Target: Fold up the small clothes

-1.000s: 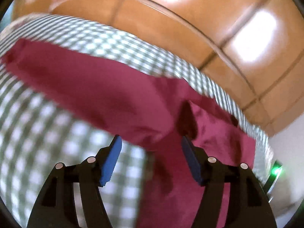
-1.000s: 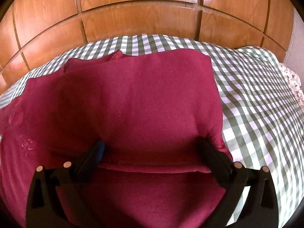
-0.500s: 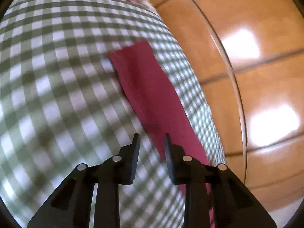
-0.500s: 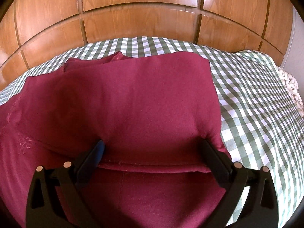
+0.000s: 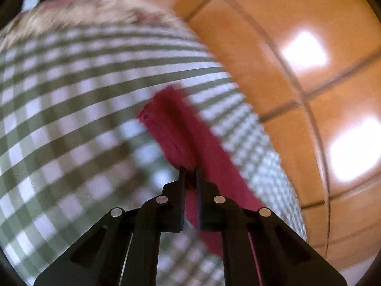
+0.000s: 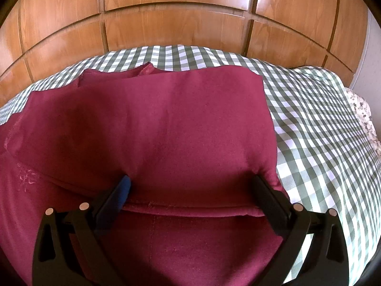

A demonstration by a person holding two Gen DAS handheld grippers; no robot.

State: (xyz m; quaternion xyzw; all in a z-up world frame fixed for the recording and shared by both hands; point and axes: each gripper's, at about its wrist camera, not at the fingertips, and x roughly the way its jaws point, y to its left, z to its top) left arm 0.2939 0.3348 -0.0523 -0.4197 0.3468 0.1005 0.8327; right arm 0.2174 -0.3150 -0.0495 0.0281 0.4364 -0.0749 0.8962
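A dark red garment [image 6: 166, 128] lies on the green-and-white checked cloth [image 6: 316, 128], with one part folded over toward me. My right gripper [image 6: 190, 188] is wide open, its fingers resting on either side of the folded edge. In the left wrist view a narrow strip of the same red garment [image 5: 173, 128], probably a sleeve, runs across the checked cloth [image 5: 71, 109]. My left gripper [image 5: 189, 172] is shut on the near part of that strip. The view is blurred by motion.
A wooden panelled wall [image 6: 181, 23] stands behind the bed; it also shows in the left wrist view [image 5: 297, 47]. A floral fabric [image 6: 364, 119] lies at the right edge of the checked cloth, and shows blurred in the left wrist view [image 5: 95, 12].
My left gripper swung away from the garment body to the sleeve strip and closed from wide open to shut on it. My right gripper stayed open and almost still.
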